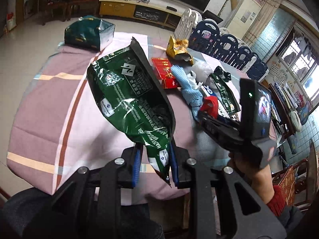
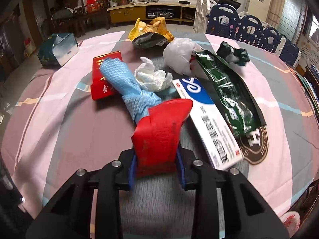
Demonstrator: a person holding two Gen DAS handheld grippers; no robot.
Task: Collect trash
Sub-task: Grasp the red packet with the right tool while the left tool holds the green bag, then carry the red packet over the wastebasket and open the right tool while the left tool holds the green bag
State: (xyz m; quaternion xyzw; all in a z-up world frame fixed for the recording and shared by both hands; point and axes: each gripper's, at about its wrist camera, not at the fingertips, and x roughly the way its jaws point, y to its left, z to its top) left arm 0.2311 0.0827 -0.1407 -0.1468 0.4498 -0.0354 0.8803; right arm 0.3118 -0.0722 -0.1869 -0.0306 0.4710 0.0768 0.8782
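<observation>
My left gripper (image 1: 154,165) is shut on the bottom corner of a large green snack bag (image 1: 129,99) and holds it up, mouth away from me, over the table. My right gripper (image 2: 156,165) is shut on a flattened red carton (image 2: 161,131) just above the cloth; it also shows in the left wrist view (image 1: 207,109). Ahead lies a trash pile: a blue cloth (image 2: 127,83), white crumpled tissue (image 2: 152,76), a white-blue box (image 2: 207,119), a second green bag (image 2: 231,91), a red box (image 2: 103,73), a white plastic bag (image 2: 179,54) and a yellow bag (image 2: 149,32).
The round table wears a pink and grey checked cloth (image 2: 59,119). A teal foil gift bag (image 2: 57,48) stands at its far left edge. Blue and white plastic chairs (image 2: 249,27) line the far right. A round coaster (image 2: 255,145) lies under the second green bag.
</observation>
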